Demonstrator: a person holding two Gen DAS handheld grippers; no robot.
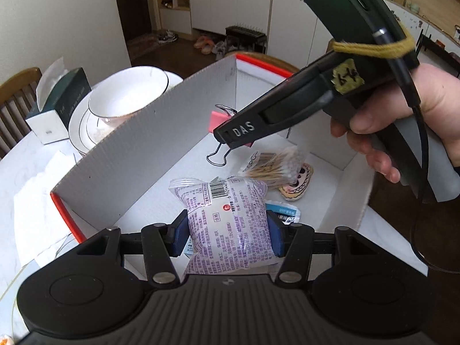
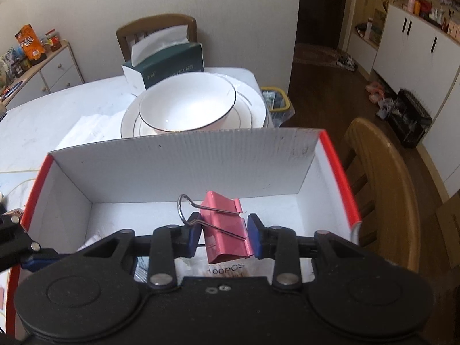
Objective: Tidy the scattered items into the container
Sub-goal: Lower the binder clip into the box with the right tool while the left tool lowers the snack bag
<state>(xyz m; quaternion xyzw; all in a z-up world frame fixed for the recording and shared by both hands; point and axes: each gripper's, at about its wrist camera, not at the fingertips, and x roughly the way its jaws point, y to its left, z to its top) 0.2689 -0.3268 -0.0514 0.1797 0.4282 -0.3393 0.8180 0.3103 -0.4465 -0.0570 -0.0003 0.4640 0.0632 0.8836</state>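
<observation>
Inside the white cardboard box, low over its floor, the left gripper holds a purple-printed snack packet, its blue pads pressed against the packet's two sides with the jaws about half open around it. The packet hangs above a small blue-and-white sachet lying on the box floor. Just beyond it lie a clear bag of cotton swabs and, partly under that bag, a flat patterned pad. The right gripper, held in a person's hand, reaches into the same box from the right and is clamped on a pink binder clip; its jaws are as close together as the clip's body allows, and the clip's wire handles stick out to the left and across its top. In the right wrist view the clip sits above the swab bag's "100PCS" label.

The box has red edging on its short ends and a tall white flap standing along its far side. It rests on a white table. Behind the flap a white bowl sits on a stack of white plates, with a dark green tissue box beside them and a wooden chair against the wall. Another wooden chair stands to the right of the box.
</observation>
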